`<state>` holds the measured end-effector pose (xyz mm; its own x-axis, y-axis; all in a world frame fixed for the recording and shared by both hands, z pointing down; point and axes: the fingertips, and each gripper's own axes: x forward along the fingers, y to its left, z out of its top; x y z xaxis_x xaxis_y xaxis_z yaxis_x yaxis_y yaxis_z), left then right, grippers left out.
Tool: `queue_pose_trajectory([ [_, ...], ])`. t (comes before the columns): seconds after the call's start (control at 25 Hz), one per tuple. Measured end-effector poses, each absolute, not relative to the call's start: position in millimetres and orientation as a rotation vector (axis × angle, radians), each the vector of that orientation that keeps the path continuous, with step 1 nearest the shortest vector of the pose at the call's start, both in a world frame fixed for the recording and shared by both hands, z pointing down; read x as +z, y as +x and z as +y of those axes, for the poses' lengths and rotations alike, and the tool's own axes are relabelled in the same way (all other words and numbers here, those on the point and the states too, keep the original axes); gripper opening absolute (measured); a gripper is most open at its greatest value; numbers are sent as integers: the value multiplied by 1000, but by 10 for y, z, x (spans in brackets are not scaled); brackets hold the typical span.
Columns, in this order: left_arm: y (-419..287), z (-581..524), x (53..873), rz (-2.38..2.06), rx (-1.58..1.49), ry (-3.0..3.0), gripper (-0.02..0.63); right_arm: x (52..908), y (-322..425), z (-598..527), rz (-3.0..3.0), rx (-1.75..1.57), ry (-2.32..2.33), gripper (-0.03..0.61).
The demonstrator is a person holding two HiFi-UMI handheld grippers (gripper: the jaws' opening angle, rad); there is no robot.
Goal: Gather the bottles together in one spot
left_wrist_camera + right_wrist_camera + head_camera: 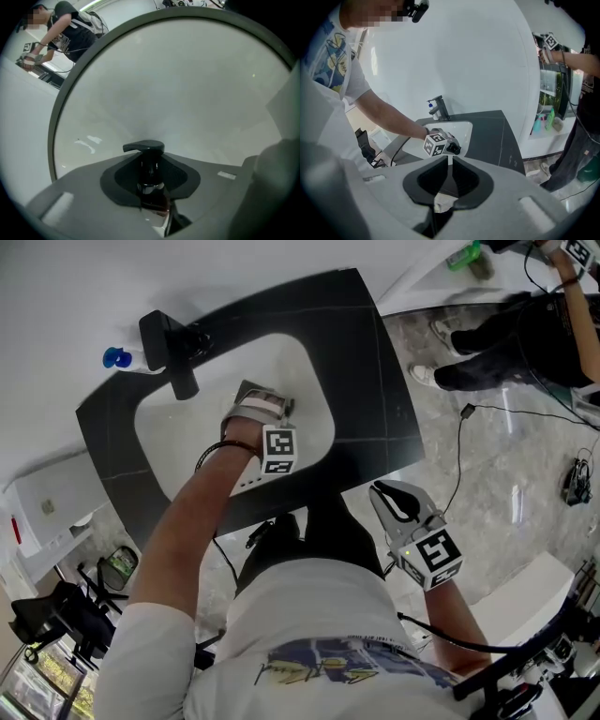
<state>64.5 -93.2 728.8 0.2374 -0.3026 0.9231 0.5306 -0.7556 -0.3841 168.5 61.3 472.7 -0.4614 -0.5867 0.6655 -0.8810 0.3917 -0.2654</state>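
Glossy white basin (291,367) — black-pump bottle (149,176), seemingly clamped by left hand-held gripper (264,401)

The desk (366,362) is dark grey, nearly black. Its sink (187,418) is white and the tap (173,348) is black. The pump bottle (145,154) has a black head and a silver collar. The left claw (151,168) and the right claw (450,164) are pale grey with black pads. The marker cube (278,448) on each one carries black-and-white squares. The floor (506,456) has a grey marble pattern.

white wall (56,296) | grey marbled floor (506,484) | dark counter (375,381) with white basin (300,371) | black tap (178,362)
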Motion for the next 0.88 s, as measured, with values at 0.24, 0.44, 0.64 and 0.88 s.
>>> queue_pose_trajectory([
  [0.24,629,-969,7231,-154,-1582,-1884,101,4719,1717,576,-2183,830,1253,32],
  [0.44,566,-1041,7045,-40,-1558,-1981,99,4708,1646,525,-2200,819,1227,32],
  [0.64,468,-1057,6823,101,-1511,-2141,98,4658,1530,488,-2223,788,1188,32],
  [0.88,388,-964,6523,349,-1432,-2511,98,4600,1374,462,-2251,749,1131,32],
])
